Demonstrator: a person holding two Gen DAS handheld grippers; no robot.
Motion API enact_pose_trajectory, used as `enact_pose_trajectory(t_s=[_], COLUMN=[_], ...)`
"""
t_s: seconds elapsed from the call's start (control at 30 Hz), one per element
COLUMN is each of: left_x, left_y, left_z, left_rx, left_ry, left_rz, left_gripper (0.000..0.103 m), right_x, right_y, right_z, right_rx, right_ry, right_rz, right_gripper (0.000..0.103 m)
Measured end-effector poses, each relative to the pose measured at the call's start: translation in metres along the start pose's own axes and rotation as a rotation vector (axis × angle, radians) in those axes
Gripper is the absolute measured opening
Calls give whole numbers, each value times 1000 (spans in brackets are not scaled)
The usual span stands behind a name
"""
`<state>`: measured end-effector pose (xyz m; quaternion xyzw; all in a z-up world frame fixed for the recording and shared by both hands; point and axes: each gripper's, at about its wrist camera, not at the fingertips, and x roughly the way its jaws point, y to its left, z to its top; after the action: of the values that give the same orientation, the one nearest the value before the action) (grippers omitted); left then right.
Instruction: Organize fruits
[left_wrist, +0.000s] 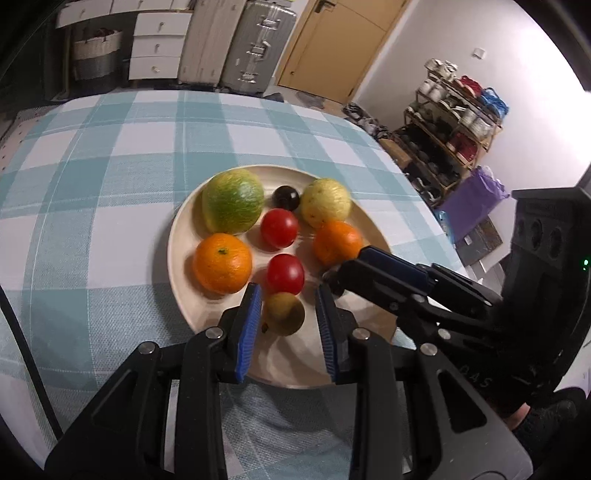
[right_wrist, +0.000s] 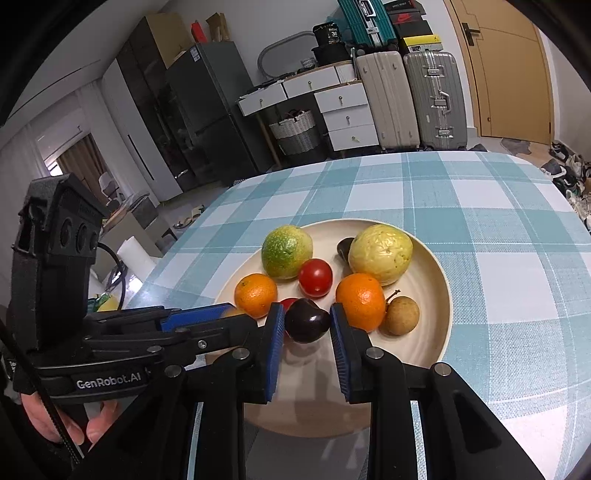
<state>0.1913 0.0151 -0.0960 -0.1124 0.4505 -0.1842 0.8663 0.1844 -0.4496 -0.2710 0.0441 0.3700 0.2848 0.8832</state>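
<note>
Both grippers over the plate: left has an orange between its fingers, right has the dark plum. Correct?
Not quite. The left gripper has the small brown fruit between its fingers, not an orange, as the left wrist view shows. The right gripper and dark plum are as stated.

Left gripper (left_wrist: 288, 295) tilted down, jaws narrow. Brown fruit (left_wrist: 284, 314) sits between the fingers, close to the left pad, with a gap at the right pad. Right gripper (right_wrist: 306, 314) tilted down, its tips just right of the left gripper's. Dark fruit (right_wrist: 306, 325) fills its gap; pad pressure unclear. Left hand (right_wrist: 70, 424) grips the handle behind the left fingers.
</note>
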Motion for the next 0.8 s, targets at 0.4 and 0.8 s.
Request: enact_pose_trajectory(t_s=[0.4,0.8], left_x=[-30,-83], left_y=[2,-24], left_z=[-3,-25], left_rx=[-20,25], left_ry=[-76,-229], left_rz=[55,161], left_gripper=[34,70], right_x=[-44,-100], right_y=[-12,4], right_z=[-6,-14], right_rx=[33,-4], right_ry=[-124,-279], right_rz=[-2,-19], right_gripper=[67,88])
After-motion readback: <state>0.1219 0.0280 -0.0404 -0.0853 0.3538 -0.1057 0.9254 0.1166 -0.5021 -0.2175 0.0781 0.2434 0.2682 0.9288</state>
